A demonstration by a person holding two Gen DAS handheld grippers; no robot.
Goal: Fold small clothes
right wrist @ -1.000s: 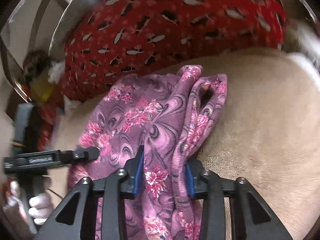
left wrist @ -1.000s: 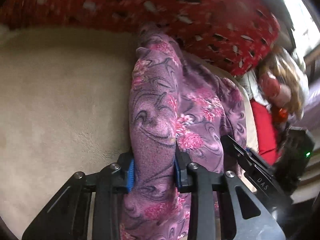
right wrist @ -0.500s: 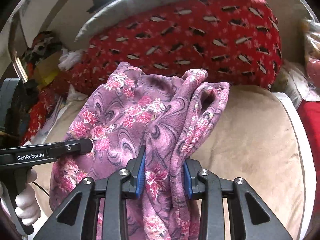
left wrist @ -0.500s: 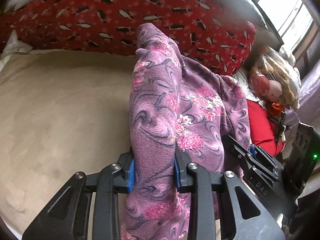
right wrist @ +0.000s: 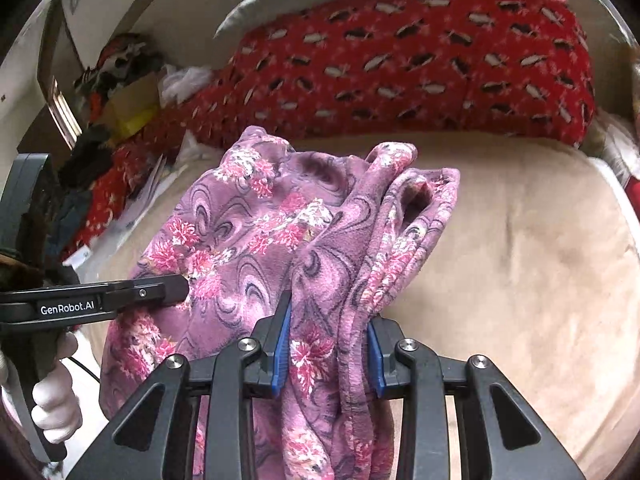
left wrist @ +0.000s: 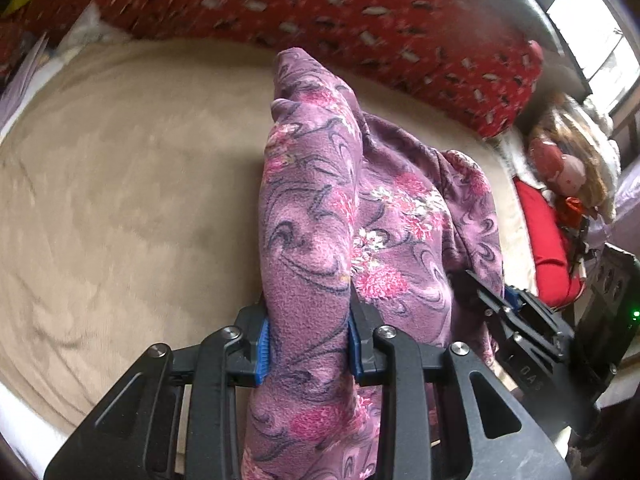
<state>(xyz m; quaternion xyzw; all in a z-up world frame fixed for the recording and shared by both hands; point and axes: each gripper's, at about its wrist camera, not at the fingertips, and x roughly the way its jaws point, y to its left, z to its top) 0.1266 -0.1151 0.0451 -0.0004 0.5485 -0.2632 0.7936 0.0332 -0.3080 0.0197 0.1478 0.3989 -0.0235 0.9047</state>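
A purple fleece garment with pink flowers point(left wrist: 384, 216) hangs between my two grippers above a beige cushion point(left wrist: 132, 184). My left gripper point(left wrist: 308, 340) is shut on a bunched edge of the garment. My right gripper point(right wrist: 326, 348) is shut on another bunched edge point(right wrist: 360, 248). The right gripper also shows at the right of the left wrist view point(left wrist: 516, 320). The left gripper shows at the left of the right wrist view point(right wrist: 120, 300), its tip against the cloth. The garment's lower part is hidden below the fingers.
A red patterned pillow point(right wrist: 420, 64) lies along the back of the beige cushion point(right wrist: 520, 248). A doll and red cloth point(left wrist: 560, 184) lie to the right. Clutter of boxes and clothes point(right wrist: 120, 92) sits at the far left.
Both grippers keep their hold on the garment. The views have tilted down and drawn back a little, so more beige cushion shows and the red pillow sits farther away.
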